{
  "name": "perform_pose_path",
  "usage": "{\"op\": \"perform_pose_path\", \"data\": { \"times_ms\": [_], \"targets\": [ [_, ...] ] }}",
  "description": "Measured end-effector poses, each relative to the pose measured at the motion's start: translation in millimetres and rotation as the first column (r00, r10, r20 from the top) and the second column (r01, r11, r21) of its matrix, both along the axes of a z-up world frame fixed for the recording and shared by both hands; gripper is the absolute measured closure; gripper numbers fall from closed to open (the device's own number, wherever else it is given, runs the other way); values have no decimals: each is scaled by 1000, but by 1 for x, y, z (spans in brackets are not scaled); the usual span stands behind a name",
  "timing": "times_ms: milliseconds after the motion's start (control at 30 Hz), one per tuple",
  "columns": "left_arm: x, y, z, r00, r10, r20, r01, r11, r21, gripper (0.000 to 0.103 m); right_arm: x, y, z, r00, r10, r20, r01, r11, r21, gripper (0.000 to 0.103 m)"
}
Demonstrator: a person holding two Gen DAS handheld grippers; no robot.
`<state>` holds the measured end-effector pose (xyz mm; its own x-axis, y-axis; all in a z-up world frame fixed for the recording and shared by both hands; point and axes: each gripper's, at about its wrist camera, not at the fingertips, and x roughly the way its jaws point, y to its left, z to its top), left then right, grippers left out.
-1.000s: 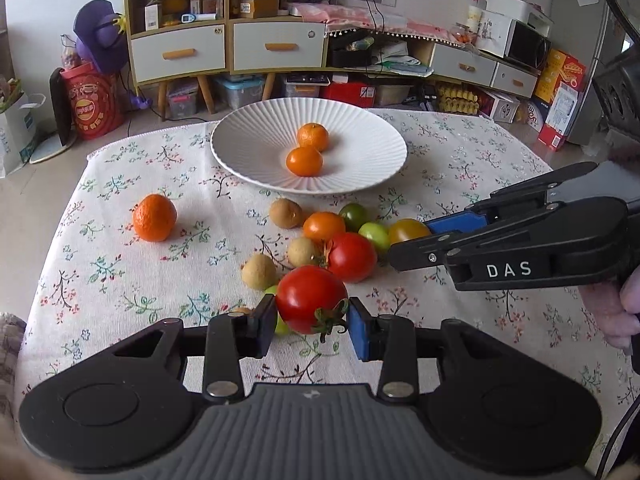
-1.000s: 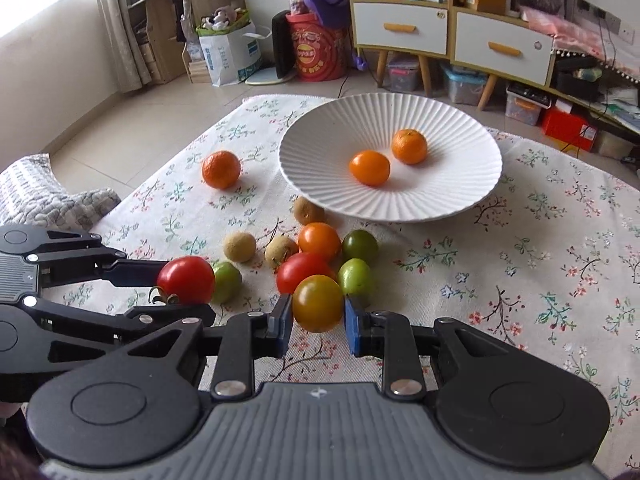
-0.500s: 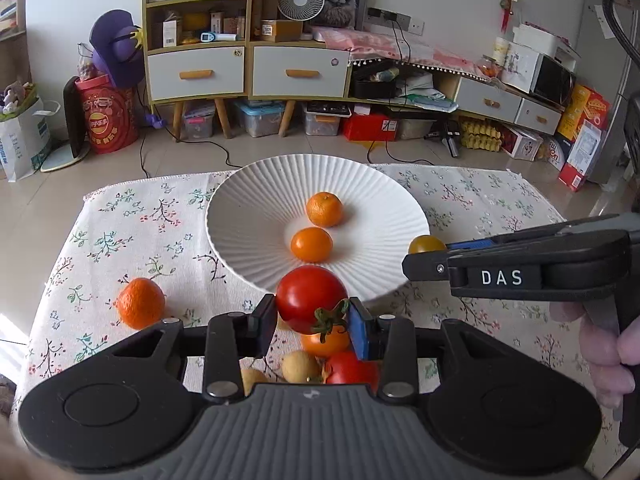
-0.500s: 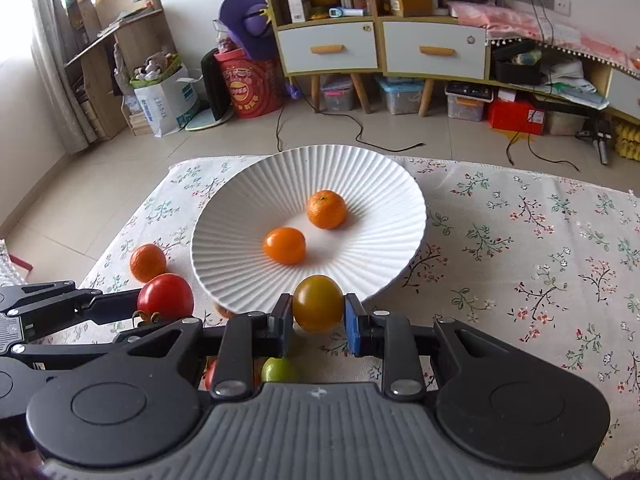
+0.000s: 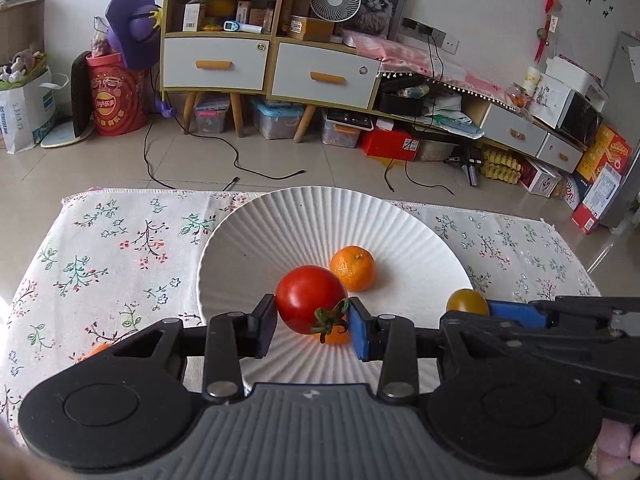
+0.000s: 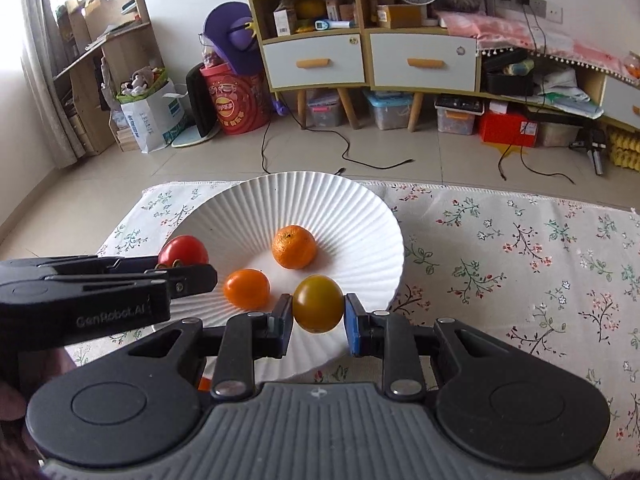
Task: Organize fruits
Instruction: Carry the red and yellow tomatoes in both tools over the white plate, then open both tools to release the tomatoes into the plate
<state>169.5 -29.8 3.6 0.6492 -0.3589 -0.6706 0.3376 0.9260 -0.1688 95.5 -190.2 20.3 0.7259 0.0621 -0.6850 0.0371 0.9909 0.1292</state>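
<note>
Left tool [image 5: 312, 320] clamped on a red tomato [image 5: 310, 304], right tool [image 6: 318, 322] clamped on a yellow-green tomato [image 6: 318, 308], both held over the near part of the white plate [image 6: 360, 216]. Two oranges [image 6: 294, 247] already lie in the plate; both held fruits await release

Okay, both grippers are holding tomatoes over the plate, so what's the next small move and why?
Probably lower both and open. The left gripper holds the red tomato and the right gripper the yellow tomato, both over the white plate beside two oranges.
</note>
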Motion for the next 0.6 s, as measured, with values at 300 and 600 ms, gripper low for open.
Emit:
{"op": "perform_pose_path", "data": {
  "times_ms": [300, 600],
  "targets": [
    [19, -1, -7, 999, 29, -34, -31, 999, -35, 69, 7, -4, -5, 1000, 24, 13, -23, 999, -32, 79],
    [26, -8, -11, 998, 8, -66, -11, 999, -47, 69, 8, 7, -11, 997, 78, 10, -77, 992, -100, 78]
  ]
}}
